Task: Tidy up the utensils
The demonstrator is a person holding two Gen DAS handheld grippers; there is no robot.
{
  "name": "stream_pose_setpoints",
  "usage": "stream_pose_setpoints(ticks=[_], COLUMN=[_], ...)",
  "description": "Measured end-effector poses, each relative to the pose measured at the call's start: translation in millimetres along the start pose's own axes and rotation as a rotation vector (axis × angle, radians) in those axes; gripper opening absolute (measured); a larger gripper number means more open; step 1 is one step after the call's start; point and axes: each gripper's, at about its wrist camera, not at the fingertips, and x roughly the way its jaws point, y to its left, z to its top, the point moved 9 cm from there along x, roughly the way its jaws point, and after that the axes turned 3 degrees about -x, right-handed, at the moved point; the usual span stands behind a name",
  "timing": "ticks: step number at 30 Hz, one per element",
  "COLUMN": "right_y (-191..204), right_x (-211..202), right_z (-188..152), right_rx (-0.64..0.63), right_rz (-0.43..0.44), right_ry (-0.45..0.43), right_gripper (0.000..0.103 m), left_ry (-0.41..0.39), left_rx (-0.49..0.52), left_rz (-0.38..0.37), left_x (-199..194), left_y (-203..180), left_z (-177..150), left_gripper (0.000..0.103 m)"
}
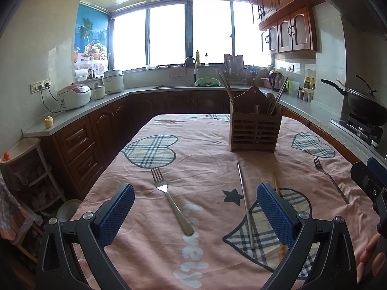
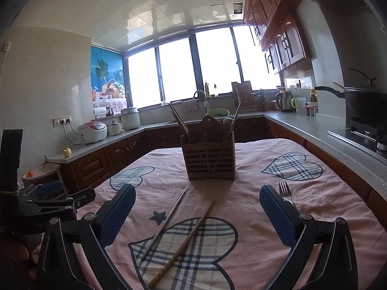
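Observation:
A wooden utensil holder (image 1: 254,130) (image 2: 209,160) stands on the pink tablecloth (image 1: 205,159) with chopsticks and spoons in it. In the left wrist view a metal fork (image 1: 171,201) lies between my open left gripper's (image 1: 195,207) fingers, with a metal chopstick (image 1: 245,205) and a wooden chopstick (image 1: 276,183) to its right and a second fork (image 1: 330,178) far right. In the right wrist view the metal chopstick (image 2: 164,224) and wooden chopstick (image 2: 183,239) lie between my open right gripper's (image 2: 197,210) fingers; the second fork (image 2: 286,192) lies by the right finger. Both grippers are empty.
The table stands in a kitchen with counters on three sides (image 1: 101,101). A rice cooker (image 1: 73,96), a sink with a green bowl (image 1: 207,82), a kettle (image 1: 275,79) and a wok on the stove (image 1: 365,104) sit on the counters. The other gripper shows at the right edge (image 1: 370,181).

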Motion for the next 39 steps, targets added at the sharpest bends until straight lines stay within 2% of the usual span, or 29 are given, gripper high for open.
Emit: stream_pose_setpoints(ticks=[39], right_y=[9.8], right_x=[-9.8], right_z=[14.2], right_rx=[-0.008], right_rz=[0.021], right_ry=[-0.045], right_gripper=[0.103], left_ry=[-0.015], left_rx=[-0.009], left_rz=[0.000], left_x=[-9.0], left_y=[-6.9], left_z=[6.1], left_gripper=[0.102])
